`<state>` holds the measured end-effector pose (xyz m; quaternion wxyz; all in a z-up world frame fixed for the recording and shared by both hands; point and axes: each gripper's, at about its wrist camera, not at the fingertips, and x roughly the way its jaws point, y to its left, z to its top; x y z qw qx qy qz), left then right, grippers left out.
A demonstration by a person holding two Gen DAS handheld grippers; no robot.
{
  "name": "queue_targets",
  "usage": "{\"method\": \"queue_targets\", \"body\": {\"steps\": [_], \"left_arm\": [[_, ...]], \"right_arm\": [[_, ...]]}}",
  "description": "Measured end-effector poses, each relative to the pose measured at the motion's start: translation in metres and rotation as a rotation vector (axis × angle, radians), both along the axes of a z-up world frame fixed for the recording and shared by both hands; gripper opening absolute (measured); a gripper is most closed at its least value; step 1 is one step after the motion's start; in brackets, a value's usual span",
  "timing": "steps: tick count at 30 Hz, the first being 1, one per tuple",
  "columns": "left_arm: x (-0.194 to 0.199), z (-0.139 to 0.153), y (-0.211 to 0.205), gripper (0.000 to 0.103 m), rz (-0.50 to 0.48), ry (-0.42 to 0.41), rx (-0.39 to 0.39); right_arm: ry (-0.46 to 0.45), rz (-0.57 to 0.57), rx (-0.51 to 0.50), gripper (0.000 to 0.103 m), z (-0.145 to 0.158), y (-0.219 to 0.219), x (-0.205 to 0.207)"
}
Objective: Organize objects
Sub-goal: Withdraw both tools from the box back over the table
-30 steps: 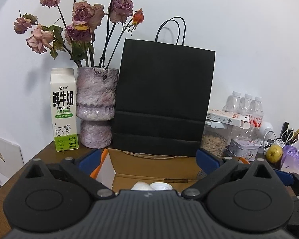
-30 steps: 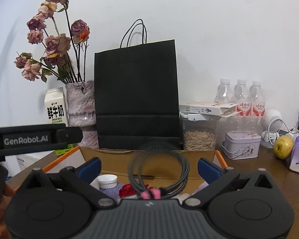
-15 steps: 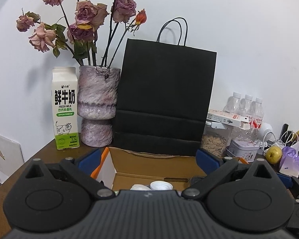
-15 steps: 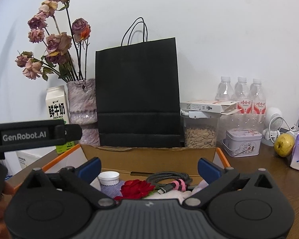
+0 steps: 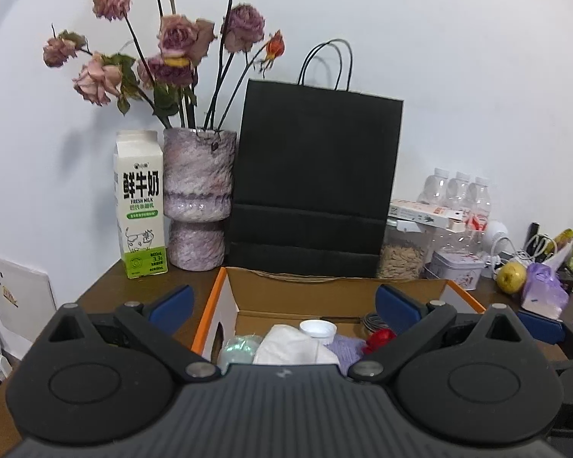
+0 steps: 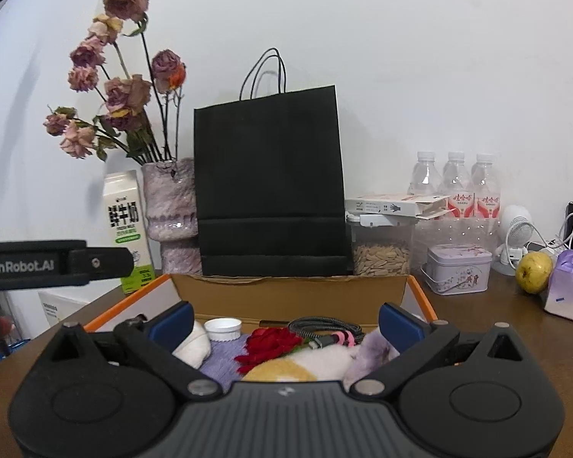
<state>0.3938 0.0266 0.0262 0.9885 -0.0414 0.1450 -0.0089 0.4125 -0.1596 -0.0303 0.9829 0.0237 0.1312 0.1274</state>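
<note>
Both claws hover over an open cardboard box (image 6: 286, 290) on the brown table (image 6: 489, 316); the right claw (image 6: 284, 318) stands wide with nothing between its blue pads (image 6: 397, 318); the left claw (image 5: 282, 301) is likewise wide and empty. Inside the box lie a coiled braided cable (image 6: 324, 328) with a pink tie, a red fabric rose (image 6: 273, 345), a white bottle cap (image 6: 222, 329), a purple knitted piece (image 6: 221, 357) and a white cloth (image 5: 286, 347). Behind the box stands a black paper bag (image 6: 269, 183); a vase of dried roses (image 5: 196, 198) and a milk carton (image 5: 139, 202) stand to its left; a seed jar (image 6: 380, 244) and a tin (image 6: 458, 269) to its right.
</note>
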Motion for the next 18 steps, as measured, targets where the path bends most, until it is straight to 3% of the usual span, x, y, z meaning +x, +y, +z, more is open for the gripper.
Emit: {"method": "queue_targets", "body": {"steps": [9, 18], "left_arm": [[-0.064, 0.006, -0.003, 0.103, 0.016, 0.054, 0.07], [-0.136, 0.001, 0.012, 0.103, 0.004, 0.113, 0.016]], "right_arm": [[0.029, 0.03, -0.047, 0.103, 0.006, -0.001, -0.057], [0.115, 0.027, -0.006, 0.103, 0.002, -0.019, -0.13]]}}
